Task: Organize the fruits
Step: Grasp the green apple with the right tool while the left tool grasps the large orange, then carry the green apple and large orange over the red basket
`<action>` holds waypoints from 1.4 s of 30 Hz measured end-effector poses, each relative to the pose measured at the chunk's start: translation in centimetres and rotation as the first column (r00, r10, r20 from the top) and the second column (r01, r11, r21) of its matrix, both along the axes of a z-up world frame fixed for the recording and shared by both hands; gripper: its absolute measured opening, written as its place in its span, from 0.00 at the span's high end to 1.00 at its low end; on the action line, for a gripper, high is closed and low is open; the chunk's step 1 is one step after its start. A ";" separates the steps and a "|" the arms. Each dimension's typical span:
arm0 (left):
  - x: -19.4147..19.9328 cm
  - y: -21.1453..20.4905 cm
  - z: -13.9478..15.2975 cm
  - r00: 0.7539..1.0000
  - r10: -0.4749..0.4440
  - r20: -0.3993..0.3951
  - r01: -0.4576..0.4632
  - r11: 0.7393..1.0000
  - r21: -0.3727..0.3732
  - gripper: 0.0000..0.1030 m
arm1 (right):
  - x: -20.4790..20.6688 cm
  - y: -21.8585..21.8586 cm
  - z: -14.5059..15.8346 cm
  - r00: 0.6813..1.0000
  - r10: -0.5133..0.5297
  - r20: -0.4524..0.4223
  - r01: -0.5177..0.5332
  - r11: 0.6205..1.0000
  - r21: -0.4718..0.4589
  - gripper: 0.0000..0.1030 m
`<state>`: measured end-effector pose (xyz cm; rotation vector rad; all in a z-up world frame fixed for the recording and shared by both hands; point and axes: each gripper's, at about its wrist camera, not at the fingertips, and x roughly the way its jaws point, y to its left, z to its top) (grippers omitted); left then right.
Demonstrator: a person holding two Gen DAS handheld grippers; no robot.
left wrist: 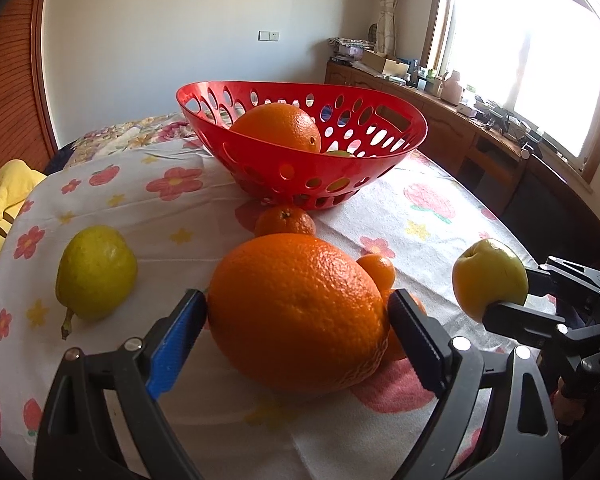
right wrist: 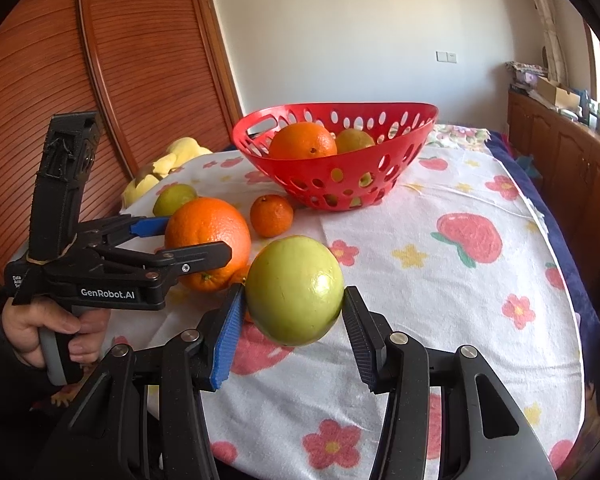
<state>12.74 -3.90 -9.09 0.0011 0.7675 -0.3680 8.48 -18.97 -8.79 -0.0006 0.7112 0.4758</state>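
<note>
Small mandarin (left wrist: 377, 271) mostly hidden behind big orange (left wrist: 296, 316); second basket fruit (left wrist: 340, 153) barely visible over rim.

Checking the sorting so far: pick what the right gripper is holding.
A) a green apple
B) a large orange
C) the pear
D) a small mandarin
A: the right gripper is clamped on the green apple, held above the cloth, while the large orange sits between the left gripper's fingers.
</note>
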 end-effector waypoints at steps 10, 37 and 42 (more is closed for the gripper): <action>0.1 0.0 0.0 1.000 -0.009 -0.001 0.009 1.000 0.000 0.12 | -0.1 -0.2 -0.1 1.000 -0.007 0.000 0.007 1.000 -0.001 0.51; -2.2 1.9 4.5 0.992 0.019 0.124 -0.016 1.000 -0.022 0.14 | 1.9 -1.5 1.8 0.999 -0.029 0.040 0.030 1.000 -0.005 0.51; -2.0 1.9 6.1 0.988 0.013 0.156 -0.008 1.000 -0.029 0.14 | 2.4 -1.5 2.5 0.998 -0.032 0.060 0.032 0.999 0.004 0.51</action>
